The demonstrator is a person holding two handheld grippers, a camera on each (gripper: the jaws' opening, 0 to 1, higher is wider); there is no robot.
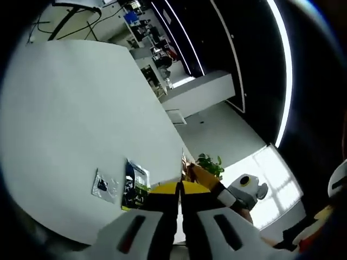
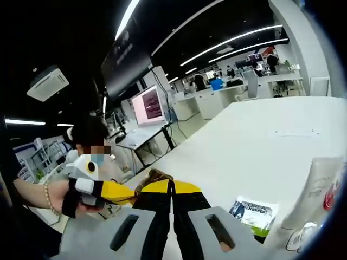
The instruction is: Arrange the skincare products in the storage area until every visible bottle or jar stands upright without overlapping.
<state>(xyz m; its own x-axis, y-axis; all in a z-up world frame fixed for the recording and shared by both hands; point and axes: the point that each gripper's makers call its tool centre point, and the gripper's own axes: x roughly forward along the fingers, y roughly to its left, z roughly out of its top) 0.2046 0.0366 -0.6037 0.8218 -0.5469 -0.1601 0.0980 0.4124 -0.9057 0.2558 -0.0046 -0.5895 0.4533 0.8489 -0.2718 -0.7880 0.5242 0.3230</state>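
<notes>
I had both sets of tongs pressed together and empty: the left tongs (image 1: 179,216) low in the left gripper view, the right tongs (image 2: 172,214) low in the right gripper view. Just past the right tongs, a dark-and-green sachet (image 2: 254,213) lay flat on the white bench (image 2: 260,141), and beside it a white tube (image 2: 316,187) leaned, its long axis running from the cap near me up and away. In the left gripper view, two flat sachets (image 1: 134,185) lay side by side. My worry was that closed tips swung toward the tube would clip it and topple it onto the sachet. Farther off, a person (image 2: 89,143) stood by a monitor (image 2: 148,104).
</notes>
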